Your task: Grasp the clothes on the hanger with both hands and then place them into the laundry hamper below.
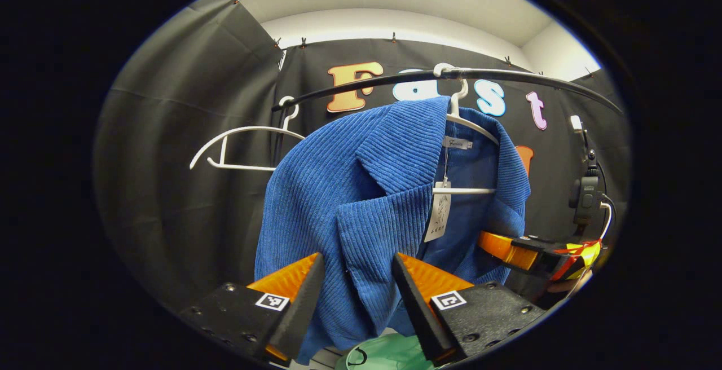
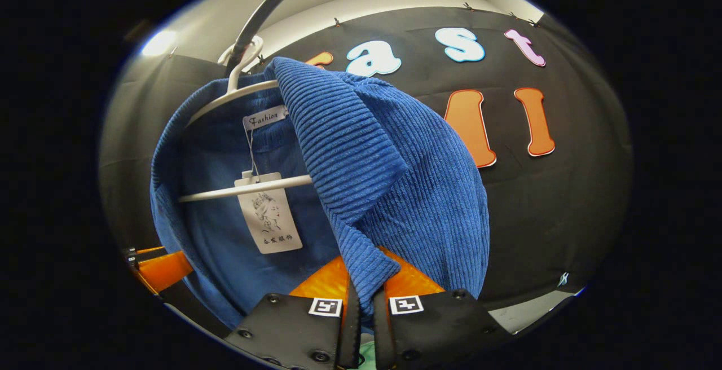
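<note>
A blue corduroy jacket hangs on a white hanger from a black rail. In the left gripper view my left gripper is open, its two fingers standing wide on either side of the jacket's left front panel without pressing it. My right gripper is shut on the lower edge of the jacket's other front panel, cloth pinched between both fingers. That right gripper also appears at the jacket's right edge in the left gripper view. A pale green hamper lies below.
An empty white hanger hangs on the rail to the left of the jacket. A paper tag dangles inside the collar over the hanger's bar. A small black device on a stand is at the right, by the booth wall.
</note>
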Action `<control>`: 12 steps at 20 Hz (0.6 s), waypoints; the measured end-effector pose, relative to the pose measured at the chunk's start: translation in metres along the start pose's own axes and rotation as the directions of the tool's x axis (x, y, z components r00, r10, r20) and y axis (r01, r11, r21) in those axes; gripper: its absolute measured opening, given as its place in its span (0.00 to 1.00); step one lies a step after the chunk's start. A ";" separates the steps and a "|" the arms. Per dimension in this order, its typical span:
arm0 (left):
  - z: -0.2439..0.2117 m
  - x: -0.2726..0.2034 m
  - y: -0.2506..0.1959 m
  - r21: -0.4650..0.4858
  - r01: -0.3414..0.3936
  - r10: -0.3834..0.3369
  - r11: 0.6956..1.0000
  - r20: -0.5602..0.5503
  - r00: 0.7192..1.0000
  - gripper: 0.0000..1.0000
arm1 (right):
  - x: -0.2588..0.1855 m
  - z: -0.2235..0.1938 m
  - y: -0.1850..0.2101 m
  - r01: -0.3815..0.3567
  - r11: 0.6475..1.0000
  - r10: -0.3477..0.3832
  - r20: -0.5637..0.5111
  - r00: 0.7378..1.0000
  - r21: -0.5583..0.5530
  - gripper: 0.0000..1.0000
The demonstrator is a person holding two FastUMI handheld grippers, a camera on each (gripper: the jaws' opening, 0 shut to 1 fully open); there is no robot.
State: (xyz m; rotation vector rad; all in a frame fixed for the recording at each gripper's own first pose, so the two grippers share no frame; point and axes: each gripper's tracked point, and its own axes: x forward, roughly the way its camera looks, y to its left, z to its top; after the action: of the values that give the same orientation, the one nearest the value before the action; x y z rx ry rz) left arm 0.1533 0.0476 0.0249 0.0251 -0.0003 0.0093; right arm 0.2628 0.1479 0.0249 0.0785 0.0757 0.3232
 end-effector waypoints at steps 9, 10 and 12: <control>-0.005 0.000 -0.013 0.000 0.042 -0.042 0.999 -0.024 0.999 0.32 | -0.027 0.011 0.005 -0.121 0.990 0.121 0.013 0.993 0.076 0.10; -0.005 -0.001 -0.012 -0.003 0.032 -0.032 0.999 -0.022 0.999 0.20 | -0.030 0.012 0.004 -0.126 0.989 0.126 0.011 0.992 0.077 0.10; -0.007 -0.006 -0.014 0.012 0.022 -0.022 1.000 -0.042 0.999 0.08 | -0.037 0.013 0.003 -0.139 0.987 0.139 0.009 0.990 0.084 0.10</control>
State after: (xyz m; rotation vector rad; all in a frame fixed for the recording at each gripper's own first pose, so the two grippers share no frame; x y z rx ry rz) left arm 0.1474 0.0333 0.0177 0.0370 0.0423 -0.0121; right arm 0.2275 0.1382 0.0404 0.1689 0.0815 0.4593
